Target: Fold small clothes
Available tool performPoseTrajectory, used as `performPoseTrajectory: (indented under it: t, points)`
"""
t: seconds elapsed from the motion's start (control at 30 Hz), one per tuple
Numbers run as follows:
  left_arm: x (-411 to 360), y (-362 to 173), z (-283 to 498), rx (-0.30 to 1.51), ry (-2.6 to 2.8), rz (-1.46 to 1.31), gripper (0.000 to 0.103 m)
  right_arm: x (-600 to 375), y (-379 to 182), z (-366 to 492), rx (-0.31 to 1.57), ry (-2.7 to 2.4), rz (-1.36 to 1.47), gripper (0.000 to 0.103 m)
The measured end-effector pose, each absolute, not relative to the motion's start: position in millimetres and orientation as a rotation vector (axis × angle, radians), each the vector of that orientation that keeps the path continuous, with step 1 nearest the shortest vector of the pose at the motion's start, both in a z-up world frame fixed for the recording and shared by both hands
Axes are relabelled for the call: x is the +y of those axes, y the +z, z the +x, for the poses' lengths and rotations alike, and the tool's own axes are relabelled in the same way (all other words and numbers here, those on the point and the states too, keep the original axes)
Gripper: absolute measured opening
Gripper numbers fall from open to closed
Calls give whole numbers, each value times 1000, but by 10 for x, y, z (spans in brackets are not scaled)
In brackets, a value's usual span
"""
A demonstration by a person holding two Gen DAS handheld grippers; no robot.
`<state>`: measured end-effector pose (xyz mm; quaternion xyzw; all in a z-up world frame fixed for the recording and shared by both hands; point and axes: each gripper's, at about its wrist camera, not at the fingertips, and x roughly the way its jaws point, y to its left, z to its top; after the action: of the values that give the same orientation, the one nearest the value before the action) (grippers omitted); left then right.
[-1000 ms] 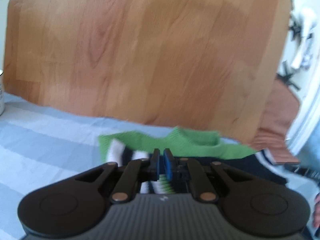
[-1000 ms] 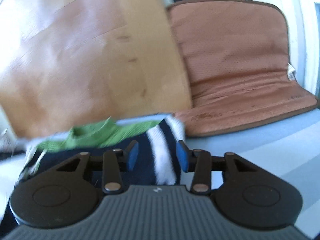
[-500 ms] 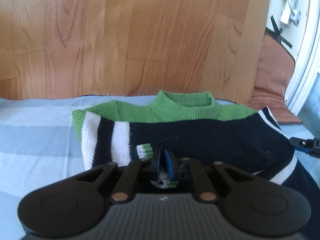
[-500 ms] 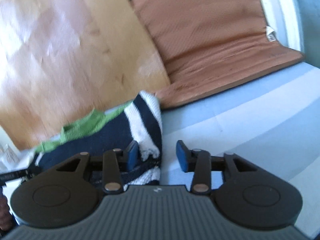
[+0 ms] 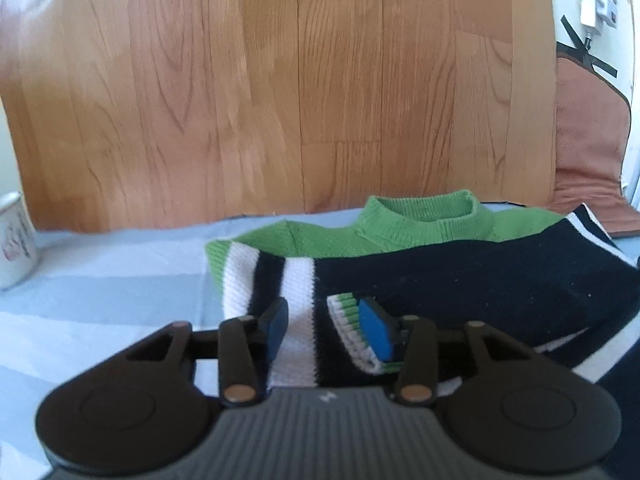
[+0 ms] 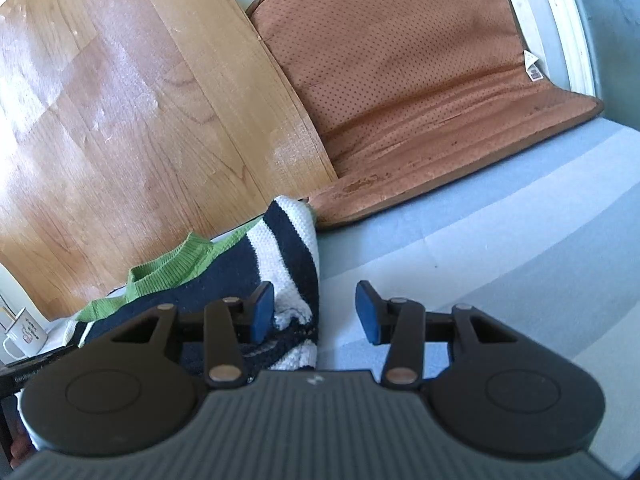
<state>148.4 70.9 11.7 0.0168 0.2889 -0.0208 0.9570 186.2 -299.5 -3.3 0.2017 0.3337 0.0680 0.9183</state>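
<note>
The left gripper (image 5: 324, 326) has let go: half a second ago its blue pads were pinched on the striped cuff, and now its jaws stand apart, with the cuff (image 5: 352, 328) lying loose between them, against the right pad. The right gripper (image 6: 316, 316) is released as before, its left pad just beside the sweater's striped right edge. This suggests one fold has just been laid down and both hands are free for the next.

The sweater (image 5: 440, 276) lies on the pale blue striped cloth (image 5: 100, 280), close to the upright wooden board (image 5: 280, 100) at the far side. It is a small knit: green collar and shoulders, navy body, white and navy bands at each side. It looks partly folded, fairly flat, its sleeve tucked across the front.
</note>
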Motion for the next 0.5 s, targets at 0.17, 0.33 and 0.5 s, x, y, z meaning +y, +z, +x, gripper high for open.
performPoseTrajectory:
  t: [0.17,0.33,0.5]
  points:
    - [847,122,1317,604,50,2,45,-3030,-42,1847,679,149,441,49]
    - [1021,113,853,654,117,-38,52,-3056,-50,1853,685,178,464,52]
    - [998,64,125,666,108,-13,53,-3064,-57,1853,705,189,483,52]
